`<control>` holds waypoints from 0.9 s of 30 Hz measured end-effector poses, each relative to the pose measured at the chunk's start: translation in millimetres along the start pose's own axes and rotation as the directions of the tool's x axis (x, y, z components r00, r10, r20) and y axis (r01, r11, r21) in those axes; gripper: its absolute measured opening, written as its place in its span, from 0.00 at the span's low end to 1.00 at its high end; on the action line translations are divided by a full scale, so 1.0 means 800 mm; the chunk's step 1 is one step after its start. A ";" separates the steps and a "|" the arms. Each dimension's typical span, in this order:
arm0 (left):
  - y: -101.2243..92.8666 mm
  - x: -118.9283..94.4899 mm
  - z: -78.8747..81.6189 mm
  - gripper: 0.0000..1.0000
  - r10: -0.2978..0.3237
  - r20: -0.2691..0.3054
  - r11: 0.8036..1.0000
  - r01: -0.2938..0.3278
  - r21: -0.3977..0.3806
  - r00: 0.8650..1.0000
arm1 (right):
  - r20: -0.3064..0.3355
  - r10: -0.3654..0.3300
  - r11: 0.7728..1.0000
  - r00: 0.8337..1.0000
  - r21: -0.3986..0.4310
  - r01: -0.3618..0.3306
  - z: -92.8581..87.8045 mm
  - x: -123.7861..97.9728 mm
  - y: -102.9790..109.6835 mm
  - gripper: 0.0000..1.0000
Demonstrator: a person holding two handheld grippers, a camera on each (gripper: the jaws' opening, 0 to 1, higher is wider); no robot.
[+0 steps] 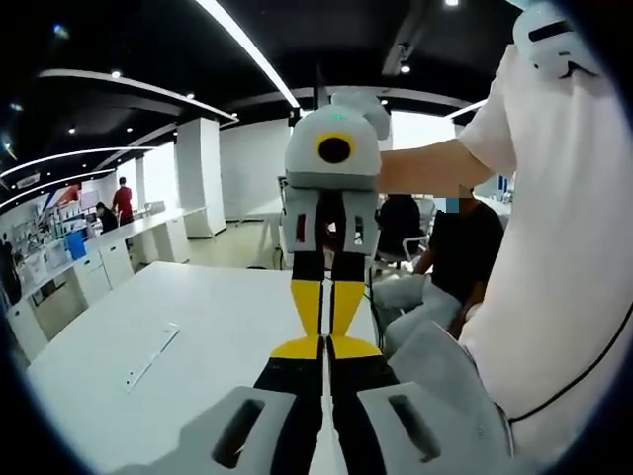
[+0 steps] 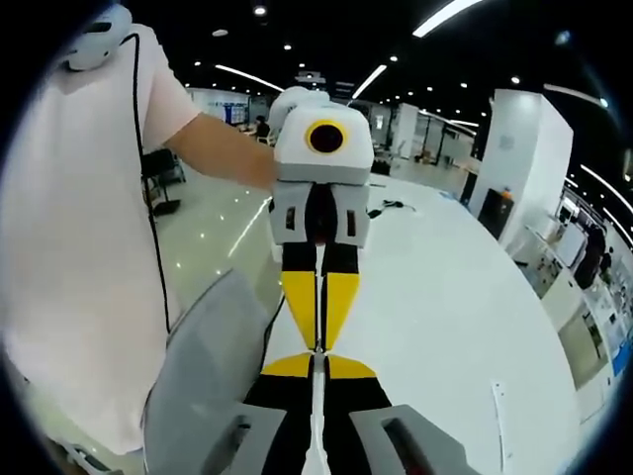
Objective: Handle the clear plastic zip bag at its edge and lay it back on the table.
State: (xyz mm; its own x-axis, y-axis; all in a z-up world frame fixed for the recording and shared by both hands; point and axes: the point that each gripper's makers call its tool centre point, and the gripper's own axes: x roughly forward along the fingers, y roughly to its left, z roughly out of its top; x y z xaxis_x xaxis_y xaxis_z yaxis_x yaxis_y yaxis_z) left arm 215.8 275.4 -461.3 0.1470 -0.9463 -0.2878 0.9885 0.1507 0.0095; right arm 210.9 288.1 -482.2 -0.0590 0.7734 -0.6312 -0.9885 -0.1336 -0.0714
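Just above the white table [image 1: 218,297], left claw [image 1: 324,371] and right claw [image 2: 316,381] clenched, tips meeting, clear zip bag [image 1: 151,356] lying flat.

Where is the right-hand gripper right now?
In the left gripper view, the right gripper sits centre frame, yellow tips meeting the black jaws of the left gripper, above the white table.

Two claws [image 1: 326,348] tip to tip, jaws together, above white desk [image 1: 198,327] with flat bag [image 1: 151,356].

Lighting: bright, even, from ceiling strip lights [image 1: 247,45]; glare on white table [image 2: 445,307]; fisheye bending at edges; focus sharp throughout.
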 end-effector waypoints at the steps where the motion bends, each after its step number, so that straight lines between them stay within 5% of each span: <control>1: -0.001 0.000 0.000 0.00 -0.002 0.000 1.000 0.002 -0.003 1.000 | 0.001 0.000 1.000 1.000 -0.001 0.000 0.000 0.000 0.000 0.00; 27: 0.004 0.000 -0.004 0.00 0.031 -0.051 0.999 -0.029 0.022 0.998 | -0.015 -0.012 1.000 1.000 -0.009 0.012 -0.005 -0.001 -0.002 0.00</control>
State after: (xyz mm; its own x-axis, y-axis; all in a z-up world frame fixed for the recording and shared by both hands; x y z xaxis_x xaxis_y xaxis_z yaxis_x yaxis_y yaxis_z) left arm 218.7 276.6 -464.4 0.1752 -0.9255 -0.3358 0.9843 0.1722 0.0391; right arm 212.7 285.5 -484.8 -0.0448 0.7658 -0.6416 -0.9879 -0.1295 -0.0857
